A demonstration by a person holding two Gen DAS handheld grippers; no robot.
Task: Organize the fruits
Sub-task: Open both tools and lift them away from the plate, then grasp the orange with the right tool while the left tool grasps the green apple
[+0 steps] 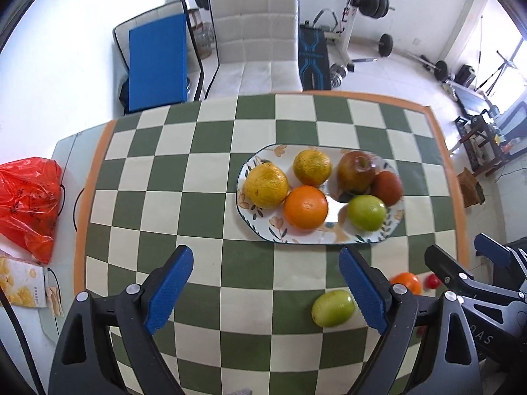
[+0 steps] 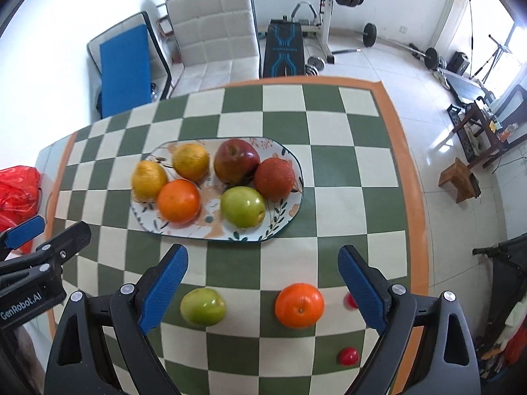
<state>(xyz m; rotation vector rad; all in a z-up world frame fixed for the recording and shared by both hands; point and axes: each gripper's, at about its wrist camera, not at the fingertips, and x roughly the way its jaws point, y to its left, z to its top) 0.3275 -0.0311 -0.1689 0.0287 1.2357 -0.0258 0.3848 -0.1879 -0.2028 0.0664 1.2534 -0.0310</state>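
An oval floral plate (image 1: 332,237) (image 2: 184,230) on the checkered cloth holds several fruits: yellow citrus (image 1: 266,185) (image 2: 149,180), an orange (image 1: 305,207) (image 2: 179,200), a red apple (image 1: 356,171) (image 2: 235,160), a green apple (image 1: 367,212) (image 2: 243,206) and a dark red fruit (image 2: 274,173). Loose on the cloth lie a green apple (image 1: 333,307) (image 2: 203,306), an orange (image 1: 407,282) (image 2: 299,304) and two small red fruits (image 2: 349,356) (image 2: 350,300). My left gripper (image 1: 265,291) is open and empty. My right gripper (image 2: 262,289) is open above the loose fruits, gripping nothing.
A red plastic bag (image 1: 29,200) and a snack box (image 1: 23,283) lie left of the cloth. A white chair (image 1: 255,36) stands behind the table, with gym equipment (image 1: 362,3) beyond. The table's right edge (image 2: 405,177) drops to tiled floor.
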